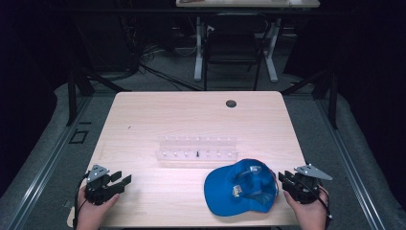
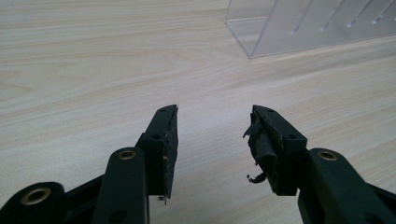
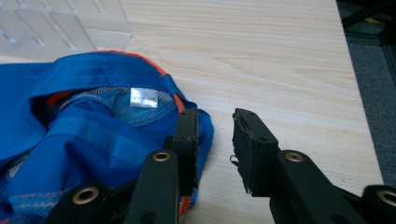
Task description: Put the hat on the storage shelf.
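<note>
A: Looking down from the high view, a blue cap (image 1: 242,188) lies upside down near the front edge of the table (image 1: 191,112), toward its right side, just in front of a clear acrylic rack (image 1: 197,149). The right gripper (image 1: 286,180) sits just beside the cap; the left gripper (image 1: 123,183) rests well apart from it on the bare wood.

B: How would the cap handle?

A: Light and soft, I'd judge. The thin fabric crown is crumpled inward and would fold under a pinch. The brim looks stiffer, so it or the sweatband edge seems the surer hold.

B: And the left gripper view?

A: Its jaws stand fairly wide apart over bare table, holding nothing. The pads (image 2: 261,144) look frayed. A corner of the rack shows at the top.

B: The right gripper view?

A: The jaws are parted moderately, narrower than the left's, with bare wood between them. One jaw overlaps the cap's rim by the white label (image 3: 144,98); whether it touches the cloth I cannot tell. Nothing is gripped.
</note>
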Motion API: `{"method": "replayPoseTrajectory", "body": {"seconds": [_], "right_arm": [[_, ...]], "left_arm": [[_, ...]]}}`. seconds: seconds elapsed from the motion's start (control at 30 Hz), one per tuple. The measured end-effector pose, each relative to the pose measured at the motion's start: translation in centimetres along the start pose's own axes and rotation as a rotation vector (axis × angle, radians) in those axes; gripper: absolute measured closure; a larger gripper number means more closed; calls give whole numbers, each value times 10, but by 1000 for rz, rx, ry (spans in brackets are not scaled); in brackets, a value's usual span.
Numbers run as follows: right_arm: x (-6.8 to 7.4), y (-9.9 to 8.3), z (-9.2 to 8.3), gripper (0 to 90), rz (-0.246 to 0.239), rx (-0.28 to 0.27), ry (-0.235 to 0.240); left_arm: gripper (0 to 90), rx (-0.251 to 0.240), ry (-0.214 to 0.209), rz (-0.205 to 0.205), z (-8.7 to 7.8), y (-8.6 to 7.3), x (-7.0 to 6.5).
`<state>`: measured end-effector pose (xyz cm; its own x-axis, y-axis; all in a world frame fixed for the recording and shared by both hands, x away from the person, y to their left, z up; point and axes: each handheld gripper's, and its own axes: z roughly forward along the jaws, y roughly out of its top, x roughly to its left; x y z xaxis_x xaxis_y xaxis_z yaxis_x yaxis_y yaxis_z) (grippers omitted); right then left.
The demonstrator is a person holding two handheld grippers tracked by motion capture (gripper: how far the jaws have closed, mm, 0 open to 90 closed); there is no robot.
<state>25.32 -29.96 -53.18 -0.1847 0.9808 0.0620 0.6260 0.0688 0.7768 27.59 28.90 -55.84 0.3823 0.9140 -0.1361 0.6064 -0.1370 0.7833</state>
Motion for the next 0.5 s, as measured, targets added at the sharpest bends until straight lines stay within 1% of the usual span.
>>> {"method": "replayPoseTrajectory", "body": {"seconds": [0.03, 0.1, 0.13, 0.17, 0.27, 0.3, 0.33, 0.4, 0.43, 0.5], "right_arm": [[-2, 1, 0, 703, 13, 3, -2], [-2, 2, 0, 694, 19, 6, 4], [-3, 2, 1, 682, 23, 16, 7], [-3, 3, 2, 677, 20, 52, 2], [-3, 4, 3, 668, 27, 68, 13], [-2, 8, 3, 666, 36, 93, 30], [-1, 10, 3, 666, 33, 104, 37], [1, 17, 4, 665, 36, 142, 60], [2, 21, 5, 661, 30, 159, 71], [5, 30, 5, 652, -7, 207, 72]], "left_arm": [[527, 3, -2, -5, 0, 0, 0], [530, 12, -5, -10, 1, 0, 0], [531, 13, -9, -15, 1, 0, 0], [531, 10, -12, -21, 2, -1, 0], [530, 15, -18, -15, 2, -1, -1], [530, 25, -18, -7, 1, -1, -2], [530, 25, -20, -8, 1, -1, -3], [530, 22, -24, -11, 2, -1, -4], [530, 27, -26, -11, 2, -1, -4], [530, 26, -28, -7, 3, 0, -6]]}}
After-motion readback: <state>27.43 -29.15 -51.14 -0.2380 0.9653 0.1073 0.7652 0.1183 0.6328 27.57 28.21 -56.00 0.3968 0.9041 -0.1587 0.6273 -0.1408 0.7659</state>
